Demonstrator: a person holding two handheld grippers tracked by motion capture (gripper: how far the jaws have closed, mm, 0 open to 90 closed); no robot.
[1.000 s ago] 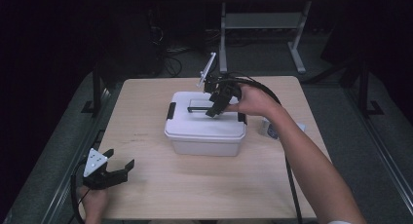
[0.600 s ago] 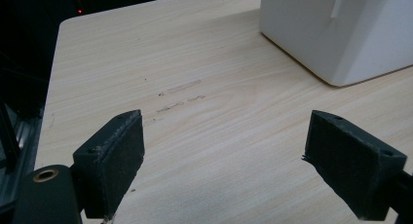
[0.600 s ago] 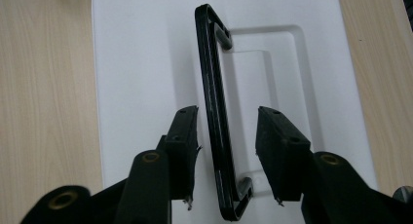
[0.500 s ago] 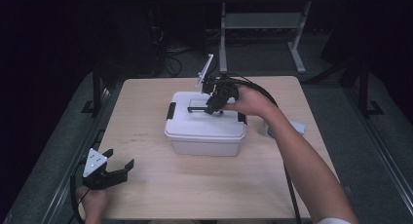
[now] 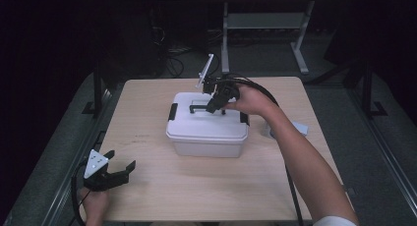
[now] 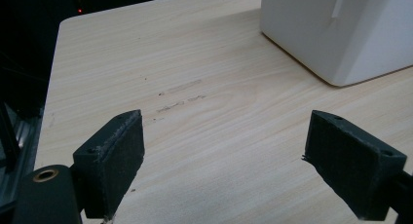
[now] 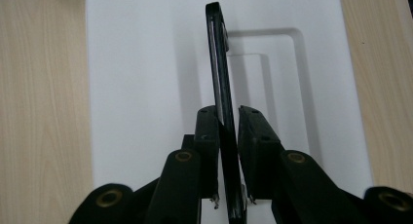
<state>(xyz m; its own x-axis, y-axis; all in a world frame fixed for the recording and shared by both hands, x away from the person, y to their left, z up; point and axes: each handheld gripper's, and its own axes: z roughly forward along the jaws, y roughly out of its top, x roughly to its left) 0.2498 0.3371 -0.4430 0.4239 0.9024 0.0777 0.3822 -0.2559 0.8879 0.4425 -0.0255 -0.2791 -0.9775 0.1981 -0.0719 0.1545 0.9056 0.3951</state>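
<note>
A white lidded box point(image 5: 206, 130) stands mid-table, with a black carry handle point(image 5: 198, 108) on its lid. In the right gripper view the handle point(image 7: 218, 63) stands upright over the white lid point(image 7: 141, 87). My right gripper point(image 7: 226, 136) is over the lid, and its jaws have just been closing; both pads now press on the handle. From above, the right gripper point(image 5: 215, 107) sits at the handle's right end. My left gripper point(image 5: 123, 171) rests open near the table's front left corner. Its view has the left gripper point(image 6: 224, 160) empty over bare wood, the box point(image 6: 336, 34) farther off.
Black latches point(image 5: 173, 111) clip the box's ends. A small pale object point(image 5: 296, 128) lies right of the box, partly behind the forearm. The wooden table point(image 5: 162, 186) has free room in front of the box. A metal stand point(image 5: 265, 20) is beyond the far edge.
The right gripper's jaws have closed from wide apart onto the upright handle, with a small shift of the hand over the lid. The left gripper has stayed put.
</note>
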